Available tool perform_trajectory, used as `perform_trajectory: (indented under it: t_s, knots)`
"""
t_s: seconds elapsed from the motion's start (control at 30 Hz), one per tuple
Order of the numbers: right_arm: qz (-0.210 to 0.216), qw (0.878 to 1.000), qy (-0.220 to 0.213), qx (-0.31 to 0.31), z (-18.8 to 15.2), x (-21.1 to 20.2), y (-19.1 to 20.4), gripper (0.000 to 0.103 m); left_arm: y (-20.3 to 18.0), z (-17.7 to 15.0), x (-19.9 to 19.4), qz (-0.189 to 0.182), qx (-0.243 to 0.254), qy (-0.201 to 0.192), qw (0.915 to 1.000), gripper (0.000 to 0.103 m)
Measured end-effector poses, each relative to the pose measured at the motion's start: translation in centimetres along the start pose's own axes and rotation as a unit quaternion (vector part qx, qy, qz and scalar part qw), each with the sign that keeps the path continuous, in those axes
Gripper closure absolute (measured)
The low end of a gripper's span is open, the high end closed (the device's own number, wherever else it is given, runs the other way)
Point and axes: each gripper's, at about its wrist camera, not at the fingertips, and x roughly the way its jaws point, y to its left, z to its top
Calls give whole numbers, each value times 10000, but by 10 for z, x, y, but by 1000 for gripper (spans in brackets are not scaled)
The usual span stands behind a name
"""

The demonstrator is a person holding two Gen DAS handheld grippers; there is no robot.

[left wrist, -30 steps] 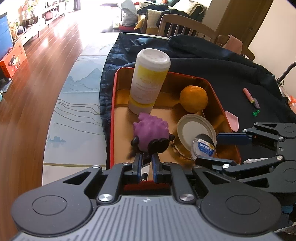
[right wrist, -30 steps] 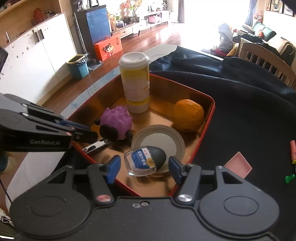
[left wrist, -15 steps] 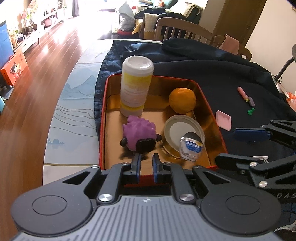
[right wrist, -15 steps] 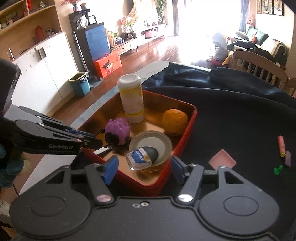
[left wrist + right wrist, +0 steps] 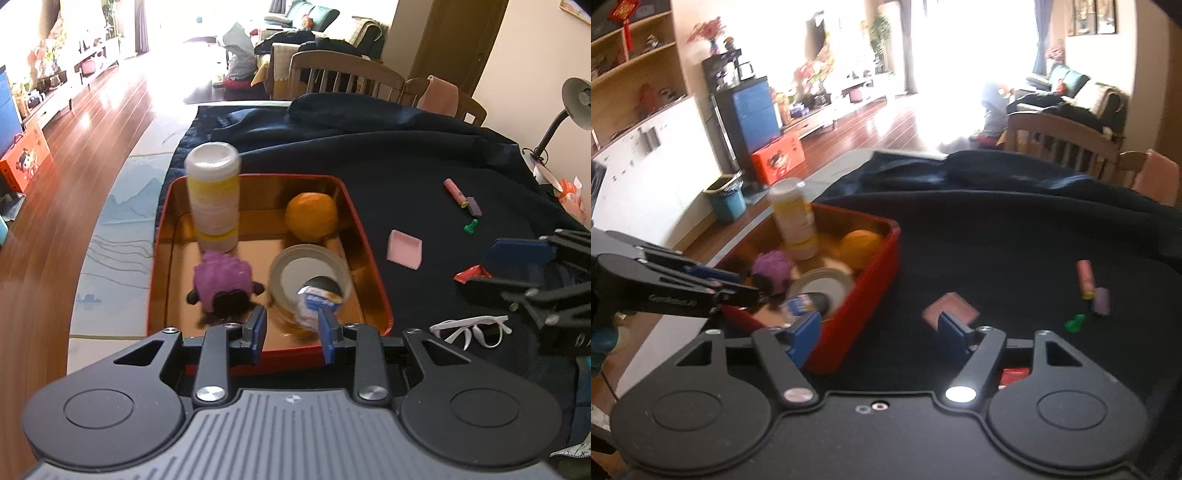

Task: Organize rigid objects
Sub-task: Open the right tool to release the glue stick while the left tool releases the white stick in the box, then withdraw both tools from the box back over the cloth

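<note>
Looks like a between-picks moment: nothing is held by either claw. The left gripper (image 5: 291, 334) is parted moderately at the near rim of the red rectangular tin tray (image 5: 373, 258), and the right gripper (image 5: 877, 334) is spread wide over the dark cloth, both empty.

Already sorted into the tray are a tall white-and-yellow capped bottle (image 5: 214, 199), an orange round fruit (image 5: 311, 216), a purple spiky toy (image 5: 221, 282), a round metal lid (image 5: 308, 269) and a small dark egg-shaped item with a blue label (image 5: 319, 299).

Still loose on the cloth: a flat pink square piece (image 5: 951, 308), a pink stick (image 5: 1085, 278), a green pin (image 5: 1075, 323). Probably the pink square gets targeted next, so the right claw would need lowering around its thin edges.
</note>
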Motion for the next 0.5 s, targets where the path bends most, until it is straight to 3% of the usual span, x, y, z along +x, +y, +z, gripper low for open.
perform_trajectory:
  t_s: [0.17, 0.23, 0.4, 0.5]
  knots:
    - [-234, 9996, -77, 149, -8, -17, -35, 31, -23, 3, 0, 0, 46, -71, 10000, 68]
    - [-306, 9993, -69, 218, -12, -22, -50, 31, -34, 2, 0, -2, 61, -121, 9999, 48]
    - [-470, 9985, -30, 280, -25, -33, -81, 27, -62, 2, 1, 38, 124, -221, 9997, 40]
    - [-550, 9980, -22, 322, -30, -37, -99, 16, -78, 3, 3, 55, 177, -274, 9995, 30]
